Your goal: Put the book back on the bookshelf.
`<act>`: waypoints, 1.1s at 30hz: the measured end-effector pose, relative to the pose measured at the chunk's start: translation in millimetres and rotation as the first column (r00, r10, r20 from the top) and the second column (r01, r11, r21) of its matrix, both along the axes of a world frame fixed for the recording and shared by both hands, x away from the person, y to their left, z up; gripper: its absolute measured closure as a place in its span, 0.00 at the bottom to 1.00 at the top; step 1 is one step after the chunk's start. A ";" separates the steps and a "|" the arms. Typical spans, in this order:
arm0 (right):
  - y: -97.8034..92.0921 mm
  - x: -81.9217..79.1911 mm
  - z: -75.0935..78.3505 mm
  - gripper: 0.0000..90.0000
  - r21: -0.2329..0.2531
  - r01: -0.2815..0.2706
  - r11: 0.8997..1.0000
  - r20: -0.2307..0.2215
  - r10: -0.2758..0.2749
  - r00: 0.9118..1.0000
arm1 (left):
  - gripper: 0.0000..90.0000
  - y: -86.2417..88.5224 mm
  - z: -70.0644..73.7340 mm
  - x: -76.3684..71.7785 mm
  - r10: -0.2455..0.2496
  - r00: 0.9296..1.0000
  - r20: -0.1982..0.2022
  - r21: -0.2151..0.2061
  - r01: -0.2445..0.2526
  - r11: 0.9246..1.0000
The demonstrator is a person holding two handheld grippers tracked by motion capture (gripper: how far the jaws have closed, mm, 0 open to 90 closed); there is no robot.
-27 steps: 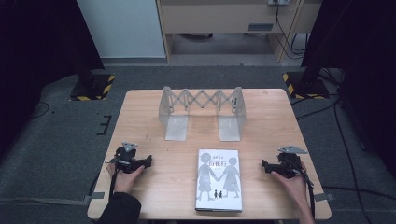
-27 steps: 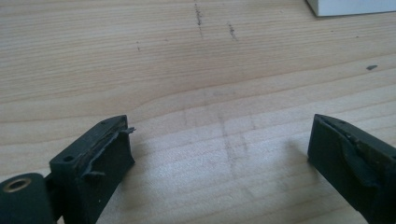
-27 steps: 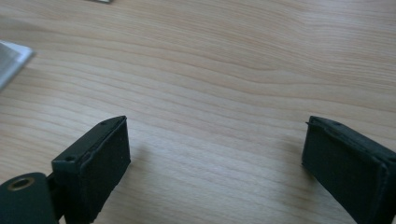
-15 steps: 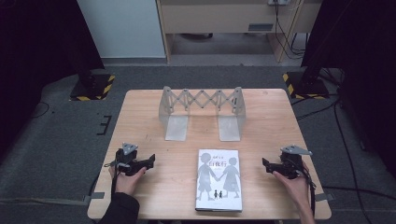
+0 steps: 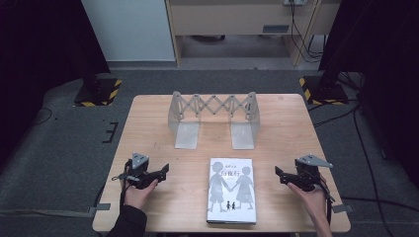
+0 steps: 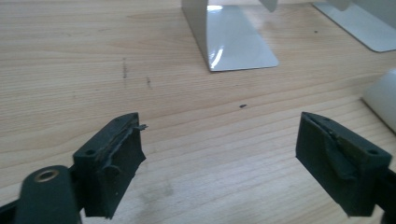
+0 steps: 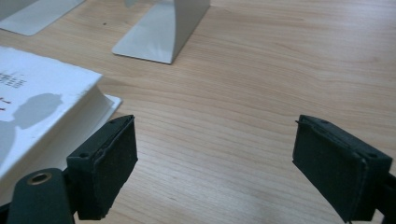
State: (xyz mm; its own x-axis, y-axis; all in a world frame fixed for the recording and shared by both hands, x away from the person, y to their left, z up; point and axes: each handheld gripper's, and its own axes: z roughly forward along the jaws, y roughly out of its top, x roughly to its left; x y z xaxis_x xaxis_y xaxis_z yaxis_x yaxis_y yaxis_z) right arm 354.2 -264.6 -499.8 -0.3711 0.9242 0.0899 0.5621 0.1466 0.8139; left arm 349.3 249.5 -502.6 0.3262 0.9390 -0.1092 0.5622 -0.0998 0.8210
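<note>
My L hand-held gripper (image 5: 160, 171) & R hand-held gripper (image 5: 280, 174) both wide open, holding nothing; book (image 5: 231, 190) flat on bench (image 5: 148, 123) between them, nearer R

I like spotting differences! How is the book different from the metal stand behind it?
The book lies flat near the front edge of the table; the metal stand stands upright farther back. The book is white with grey figures on its cover; the stand is plain silvery grey. The book is one solid block; the stand has two ends joined by a zigzag lattice. Both rest on the table, and no tool touches them.
</note>
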 end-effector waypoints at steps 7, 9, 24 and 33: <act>21.1 -1.1 13.3 0.17 0.017 -0.060 0.998 0.026 0.059 0.998 | 0.17 -12.8 5.4 -4.9 -0.049 0.998 0.026 -0.008 0.049 0.999; 27.7 -1.6 16.4 0.18 0.010 -0.081 0.997 0.028 0.081 0.996 | 0.17 -16.6 6.5 -5.5 -0.059 0.998 0.032 -0.009 0.059 0.998; 59.2 -6.3 17.4 0.19 0.010 -0.160 0.987 0.027 0.160 0.987 | 0.19 -44.9 14.5 -12.4 -0.125 0.990 0.069 0.005 0.125 0.992; 60.1 -17.1 19.9 0.24 0.007 -0.172 0.985 0.060 0.171 0.983 | 0.19 -74.4 10.2 -18.2 -0.224 0.973 0.049 0.022 0.223 0.975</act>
